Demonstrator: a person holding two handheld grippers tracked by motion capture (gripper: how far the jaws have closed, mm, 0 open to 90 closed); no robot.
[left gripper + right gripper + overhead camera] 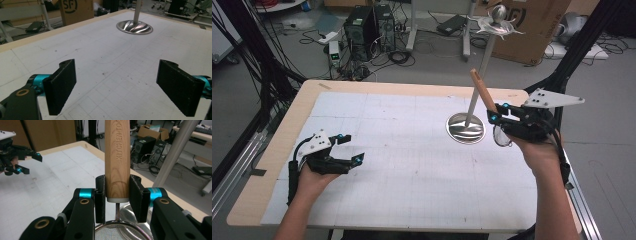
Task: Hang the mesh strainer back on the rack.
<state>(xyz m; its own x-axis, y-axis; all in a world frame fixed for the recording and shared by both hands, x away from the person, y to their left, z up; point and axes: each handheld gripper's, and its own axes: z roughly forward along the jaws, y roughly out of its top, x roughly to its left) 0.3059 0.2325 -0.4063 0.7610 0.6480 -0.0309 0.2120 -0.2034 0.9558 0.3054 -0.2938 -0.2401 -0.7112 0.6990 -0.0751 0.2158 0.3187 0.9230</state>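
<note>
While the person's right forearm is lifted over the far right part of the desk, this is how things stand:

Right claw point(498, 114): pinching the wooden handle point(117, 157) of a strainer, one black jaw pressed on each side near the handle's lower end.

Strainer: a kitchen strainer with a round metal mesh bowl point(120, 231) below the jaws in the right gripper view; a thin metal stem joins the bowl to the handle. In the high view the handle point(482, 91) slants up and away from the claw, and the bowl's rim point(500, 136) hangs beneath the claw, clear of the desk.

Handle lettering: the words "KITCHEN TOO…" run along the wood in the right gripper view; the rest is cut off.

Left claw point(352, 149): jaws spread wide, nothing between them, held low over the near left part of the desk point(412, 165). In the left gripper view its two black pads point(62, 85) stand well apart over the bare white surface.

Stand: a polished metal stand with a round fluted base point(466, 128) sits on the desk's far right part, just beside the right claw; its pole point(479, 75) rises to a metal top piece point(496, 22) with a ball on it.

Strainer and stand: near each other, the handle crossing in front of the pole in the high view; I cannot tell whether they touch.

Desk: pale wood edge, white gridded sheet over the top.

Two claws: well apart, one at each side of the desk.
</note>
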